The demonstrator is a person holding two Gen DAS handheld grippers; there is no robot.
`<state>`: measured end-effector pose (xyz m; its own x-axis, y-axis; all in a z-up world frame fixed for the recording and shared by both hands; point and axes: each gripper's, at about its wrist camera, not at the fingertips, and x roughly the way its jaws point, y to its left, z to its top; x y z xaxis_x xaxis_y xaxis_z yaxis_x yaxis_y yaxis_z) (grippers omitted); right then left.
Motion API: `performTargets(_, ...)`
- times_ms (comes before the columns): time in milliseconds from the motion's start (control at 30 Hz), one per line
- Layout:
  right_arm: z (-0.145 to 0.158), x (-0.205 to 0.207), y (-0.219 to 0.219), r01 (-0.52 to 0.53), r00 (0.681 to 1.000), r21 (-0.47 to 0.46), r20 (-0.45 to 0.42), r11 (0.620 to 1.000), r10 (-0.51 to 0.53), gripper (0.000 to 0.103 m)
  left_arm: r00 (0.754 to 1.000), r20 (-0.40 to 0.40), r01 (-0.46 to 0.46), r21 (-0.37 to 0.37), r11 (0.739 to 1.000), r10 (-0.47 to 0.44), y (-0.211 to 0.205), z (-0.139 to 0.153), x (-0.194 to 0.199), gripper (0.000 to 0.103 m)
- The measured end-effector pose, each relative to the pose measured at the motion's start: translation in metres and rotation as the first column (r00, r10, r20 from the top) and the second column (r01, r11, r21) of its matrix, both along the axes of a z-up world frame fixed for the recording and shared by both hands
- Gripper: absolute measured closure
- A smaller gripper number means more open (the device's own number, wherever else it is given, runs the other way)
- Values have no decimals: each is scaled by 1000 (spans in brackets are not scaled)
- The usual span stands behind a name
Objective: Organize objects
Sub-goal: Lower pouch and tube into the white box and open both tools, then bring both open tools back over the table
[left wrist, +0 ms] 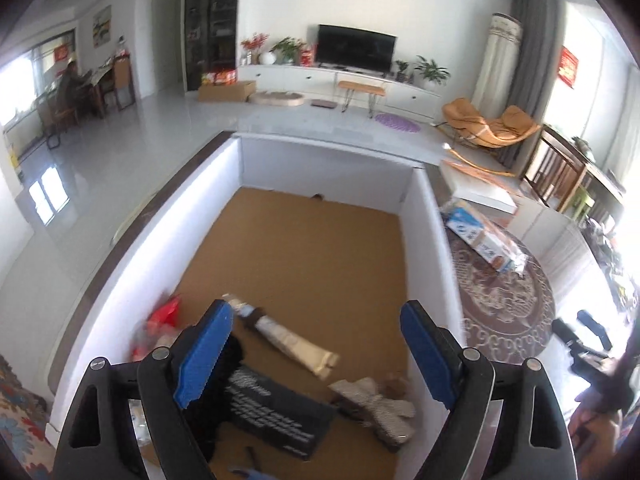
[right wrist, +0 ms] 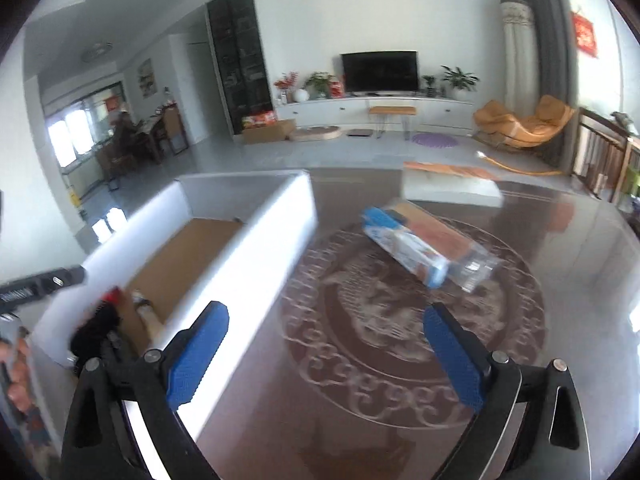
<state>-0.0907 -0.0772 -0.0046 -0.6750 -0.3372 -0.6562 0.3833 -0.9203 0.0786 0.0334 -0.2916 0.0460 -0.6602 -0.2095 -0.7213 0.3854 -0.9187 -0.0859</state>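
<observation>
Left wrist view: the left gripper (left wrist: 316, 352) hangs wide and empty over the white box (left wrist: 416, 216), low in frame. Right wrist view: the right gripper (right wrist: 328, 352) gapes, empty, the blue packet (right wrist: 416, 242) lying centre-right on the dark table (right wrist: 560, 240). Its slick wrapper may slip from the pads on a skewed approach.

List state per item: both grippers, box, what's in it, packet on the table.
left gripper: open, empty, over the box
right gripper: open, empty, over the table
box: open-topped, holds several items
black packet: lying flat in the box
long wrapped pack: lying in the box
red bag: in the box, by its wall
blue packet: lying on the table, outside the box
</observation>
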Motion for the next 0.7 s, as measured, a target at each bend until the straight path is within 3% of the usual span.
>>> performTargets(200, -68, -2, 114, 241, 967, 136, 52, 961, -250, 5, 990, -18, 142, -9, 990, -142, 72, 19, -23, 17)
performTargets(367, -75, -11, 179, 412, 899, 176, 80, 894, -430, 5, 956, -25, 293, -20, 956, -294, 146, 37, -44, 13)
performTargets(433, -74, -15, 193, 432, 886, 175, 98, 885, -453, 5, 937, -20, 348, 0, 937, -348, 169, 37, -58, 0)
performTargets(533, -76, -16, 197, 430, 881, 167, 136, 887, -453, 5, 912, -7, 410, 68, 910, -411, 196, 22, -83, 0)
performTargets(633, -83, -16, 191, 394, 891, 162, 172, 905, -419, 5, 911, 14, 409, 101, 907, -413, 213, -2, -121, 0)
performTargets(700, -87, -16, 187, 379, 896, 170, 179, 910, -406, 5, 925, 27, 376, 104, 921, -380, 217, -18, -155, 0)
